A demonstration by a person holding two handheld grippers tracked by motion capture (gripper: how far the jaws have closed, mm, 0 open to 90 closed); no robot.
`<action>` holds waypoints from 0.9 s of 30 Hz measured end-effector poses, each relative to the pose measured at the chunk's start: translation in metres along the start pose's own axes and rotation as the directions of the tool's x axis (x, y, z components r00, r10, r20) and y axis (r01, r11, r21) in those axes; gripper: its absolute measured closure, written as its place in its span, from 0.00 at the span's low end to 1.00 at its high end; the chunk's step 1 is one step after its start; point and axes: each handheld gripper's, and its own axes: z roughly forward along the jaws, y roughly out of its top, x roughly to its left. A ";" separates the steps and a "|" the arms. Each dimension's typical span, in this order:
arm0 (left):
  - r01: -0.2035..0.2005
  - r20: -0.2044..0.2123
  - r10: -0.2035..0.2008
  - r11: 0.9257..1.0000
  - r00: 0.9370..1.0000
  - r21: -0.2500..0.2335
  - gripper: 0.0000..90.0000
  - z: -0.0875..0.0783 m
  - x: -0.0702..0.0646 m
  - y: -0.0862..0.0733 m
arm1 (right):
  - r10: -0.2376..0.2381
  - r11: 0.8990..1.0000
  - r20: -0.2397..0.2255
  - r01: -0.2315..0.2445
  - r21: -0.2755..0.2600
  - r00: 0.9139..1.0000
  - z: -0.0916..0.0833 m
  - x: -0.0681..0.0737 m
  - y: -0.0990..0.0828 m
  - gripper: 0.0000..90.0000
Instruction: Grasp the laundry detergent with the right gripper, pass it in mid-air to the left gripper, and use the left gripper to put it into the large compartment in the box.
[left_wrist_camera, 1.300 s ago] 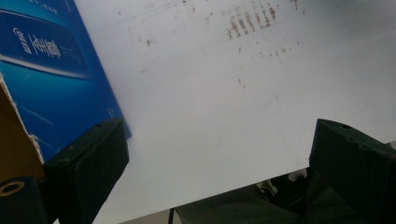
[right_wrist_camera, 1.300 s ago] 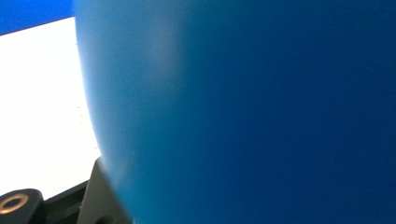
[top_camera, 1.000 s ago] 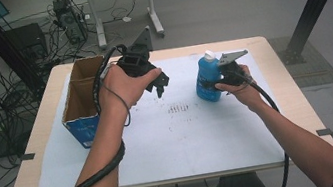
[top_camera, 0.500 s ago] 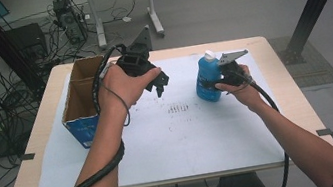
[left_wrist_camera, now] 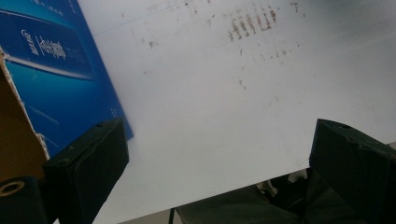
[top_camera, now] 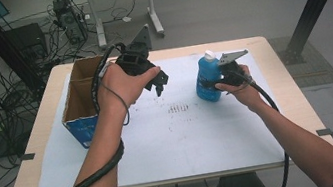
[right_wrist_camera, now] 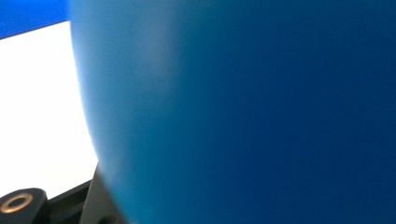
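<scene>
Up close, the right gripper (top_camera: 213,84) is clamped around a blue bottle (top_camera: 208,80) with a white cap, standing upright on the white sheet (top_camera: 182,141) toward the table's (top_camera: 36,144) far right. Meanwhile the left gripper (top_camera: 159,83) hangs over the sheet, jaws spread wide and empty, just beside an open cardboard box (top_camera: 80,107) with blue printed sides.

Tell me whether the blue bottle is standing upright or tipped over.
Upright. In the high view the blue bottle stands on the white sheet with its white cap on top, and the right tongs are closed on its side.
</scene>
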 end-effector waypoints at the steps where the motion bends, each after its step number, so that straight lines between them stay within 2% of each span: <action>1: 0.000 -0.002 0.000 1.000 1.000 0.001 0.06 0.000 0.000 0.000 | 0.000 1.000 0.000 0.000 0.000 1.000 0.000 0.000 0.000 0.49; 18: 0.000 -0.007 0.000 1.000 1.000 -0.007 0.06 -0.005 -0.002 -0.001 | 0.001 1.000 0.000 -0.001 0.000 1.000 0.000 0.000 0.000 0.49; 27: 0.002 -0.006 -0.002 1.000 1.000 -0.006 0.06 -0.005 0.002 -0.003 | 0.003 1.000 0.003 -0.003 0.002 1.000 0.000 0.000 0.000 0.49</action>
